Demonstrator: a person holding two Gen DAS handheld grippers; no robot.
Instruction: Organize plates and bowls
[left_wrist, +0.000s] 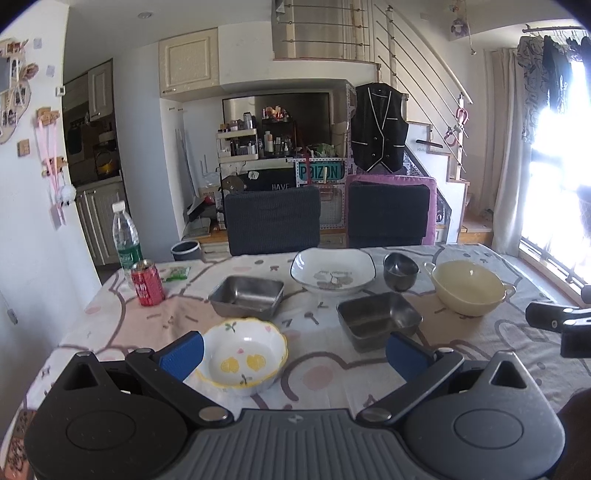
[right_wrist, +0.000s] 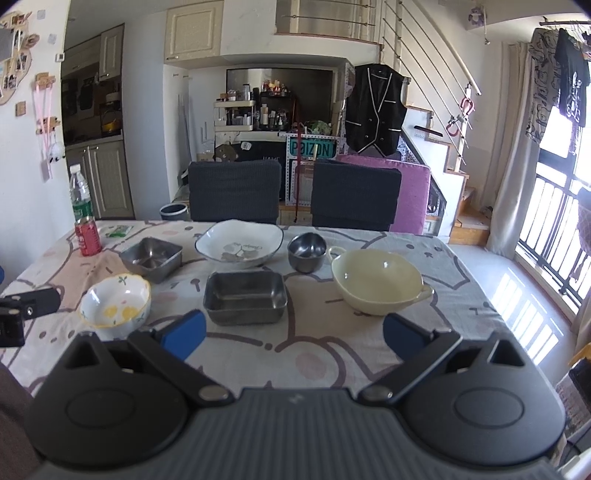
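On the table stand a white bowl with a yellow rim (left_wrist: 242, 360) (right_wrist: 116, 306), two square steel trays (left_wrist: 246, 296) (left_wrist: 378, 318) (right_wrist: 151, 257) (right_wrist: 245, 297), a white square plate (left_wrist: 332, 273) (right_wrist: 239, 243), a small round steel bowl (left_wrist: 400, 270) (right_wrist: 306, 251) and a cream two-handled bowl (left_wrist: 468, 288) (right_wrist: 376, 281). My left gripper (left_wrist: 293, 354) is open and empty, its left finger beside the yellow-rimmed bowl. My right gripper (right_wrist: 293, 334) is open and empty, just short of the near steel tray.
A red can (left_wrist: 147, 282) (right_wrist: 88, 236), a water bottle (left_wrist: 126, 236) (right_wrist: 79, 197) and a green packet (left_wrist: 176, 273) stand at the table's far left. Two dark chairs (left_wrist: 273, 225) (left_wrist: 388, 216) are pushed against the far edge. A window is on the right.
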